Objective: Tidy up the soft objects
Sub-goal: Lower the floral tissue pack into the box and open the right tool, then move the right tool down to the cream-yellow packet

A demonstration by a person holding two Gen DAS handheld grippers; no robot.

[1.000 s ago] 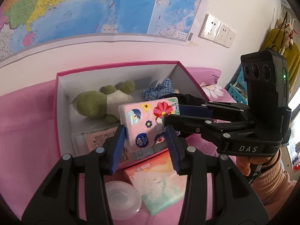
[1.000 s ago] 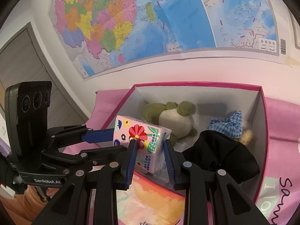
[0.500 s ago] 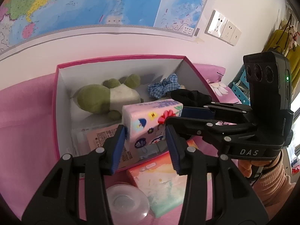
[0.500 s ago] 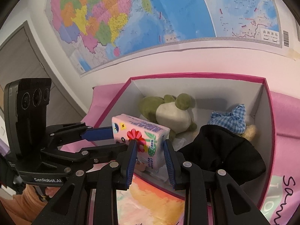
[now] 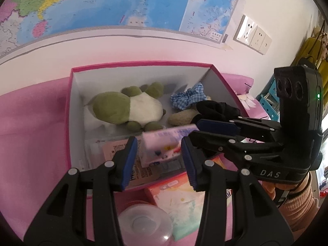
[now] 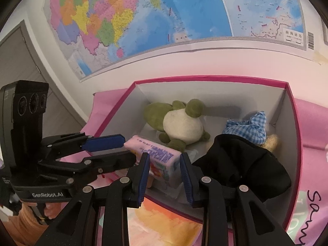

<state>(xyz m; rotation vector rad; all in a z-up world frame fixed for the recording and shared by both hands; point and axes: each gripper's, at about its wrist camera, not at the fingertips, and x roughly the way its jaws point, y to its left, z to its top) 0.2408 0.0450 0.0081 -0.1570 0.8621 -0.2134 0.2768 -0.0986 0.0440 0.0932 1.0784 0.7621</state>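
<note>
A pink flowered tissue pack (image 5: 162, 143) (image 6: 162, 162) hangs tilted over the front of the pink box (image 5: 143, 63) (image 6: 205, 79). My right gripper (image 6: 164, 155) (image 5: 193, 130) grips its near end, and its jaws are opening with the pack between them. My left gripper (image 5: 158, 141) (image 6: 128, 148) straddles the other end, with a gap between its left pad and the pack. The pack looks blurred in the left wrist view. In the box lie a green frog plush (image 5: 123, 108) (image 6: 180, 123), a blue checked cloth (image 5: 188, 98) (image 6: 250, 125), a black cloth (image 5: 215, 108) (image 6: 246, 164) and flat packets.
A second, pastel tissue pack (image 5: 178, 196) (image 6: 164, 221) and a clear round lid (image 5: 143, 225) lie on the pink cloth in front of the box. The box stands against a wall with a map. A person's sleeved hand (image 5: 295, 211) holds the right gripper.
The tissue pack has tipped forward and sunk from above the box toward its front floor. Both grippers have followed it down a little. A gap has appeared at the left gripper's left pad.
</note>
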